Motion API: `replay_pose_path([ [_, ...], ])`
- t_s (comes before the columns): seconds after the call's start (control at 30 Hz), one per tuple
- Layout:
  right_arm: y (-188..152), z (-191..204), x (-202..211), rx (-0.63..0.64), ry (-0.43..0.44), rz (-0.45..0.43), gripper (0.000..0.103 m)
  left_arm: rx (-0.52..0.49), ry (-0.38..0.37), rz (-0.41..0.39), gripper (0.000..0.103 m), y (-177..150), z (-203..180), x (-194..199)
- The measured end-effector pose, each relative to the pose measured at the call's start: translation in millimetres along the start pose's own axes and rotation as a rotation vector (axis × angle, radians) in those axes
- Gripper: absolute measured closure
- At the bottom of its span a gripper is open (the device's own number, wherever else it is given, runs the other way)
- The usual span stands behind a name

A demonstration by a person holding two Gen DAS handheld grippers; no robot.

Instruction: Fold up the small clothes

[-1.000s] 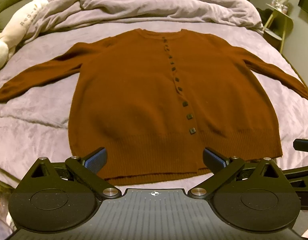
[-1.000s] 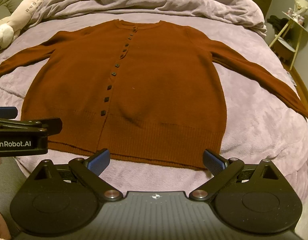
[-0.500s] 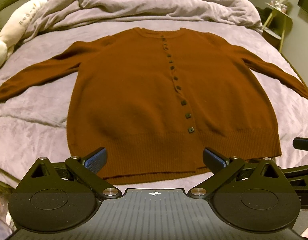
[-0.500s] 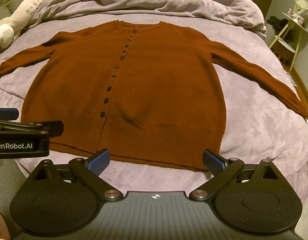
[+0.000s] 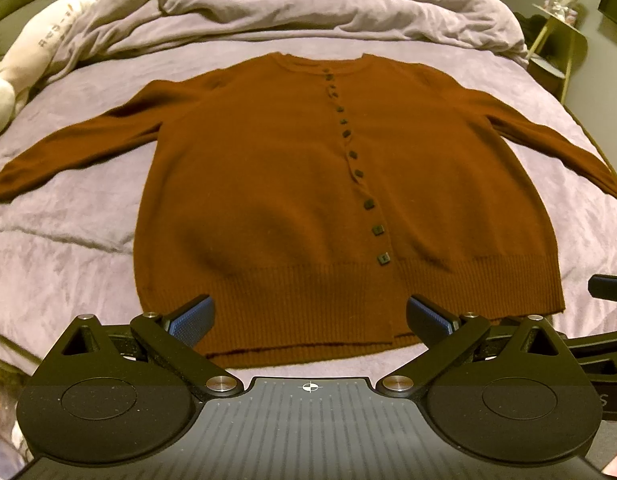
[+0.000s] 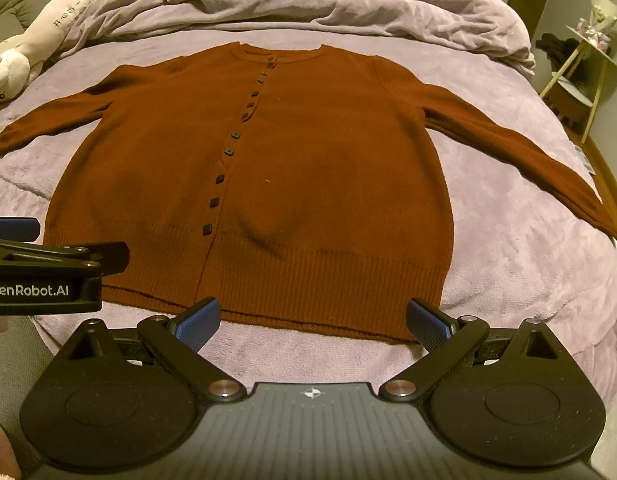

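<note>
A rust-brown buttoned cardigan [image 5: 292,184] lies flat and face up on the bed, both sleeves spread out to the sides. It also shows in the right wrist view [image 6: 308,168]. My left gripper [image 5: 308,320] is open and empty, just above the hem at its near edge. My right gripper [image 6: 314,324] is open and empty, just short of the hem's right half. The left gripper's body [image 6: 48,276] shows at the left edge of the right wrist view.
A lilac bedsheet [image 5: 68,232] covers the bed. A crumpled lilac duvet [image 5: 308,4] is heaped at the far end. A white plush toy [image 6: 36,44] lies at the far left. A small side table [image 6: 584,76] stands off the bed at right.
Both grippers have shifted very slightly toward the cardigan's hem. The cardigan has not moved.
</note>
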State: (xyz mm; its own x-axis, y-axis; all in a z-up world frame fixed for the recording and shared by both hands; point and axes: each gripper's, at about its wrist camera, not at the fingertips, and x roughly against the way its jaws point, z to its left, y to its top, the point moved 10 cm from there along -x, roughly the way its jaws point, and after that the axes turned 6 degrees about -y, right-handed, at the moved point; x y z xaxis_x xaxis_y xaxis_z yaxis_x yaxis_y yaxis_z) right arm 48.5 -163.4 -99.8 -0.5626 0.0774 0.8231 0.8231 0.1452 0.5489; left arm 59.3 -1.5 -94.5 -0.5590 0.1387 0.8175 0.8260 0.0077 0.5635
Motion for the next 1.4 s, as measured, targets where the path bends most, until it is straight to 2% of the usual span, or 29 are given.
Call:
replay_pose_path([
  [1.4, -1.5, -1.4, 1.1, -0.027, 0.036, -0.031, 0.004, 0.009, 0.014, 0.034, 0.0, -0.7, 2.5, -8.4],
])
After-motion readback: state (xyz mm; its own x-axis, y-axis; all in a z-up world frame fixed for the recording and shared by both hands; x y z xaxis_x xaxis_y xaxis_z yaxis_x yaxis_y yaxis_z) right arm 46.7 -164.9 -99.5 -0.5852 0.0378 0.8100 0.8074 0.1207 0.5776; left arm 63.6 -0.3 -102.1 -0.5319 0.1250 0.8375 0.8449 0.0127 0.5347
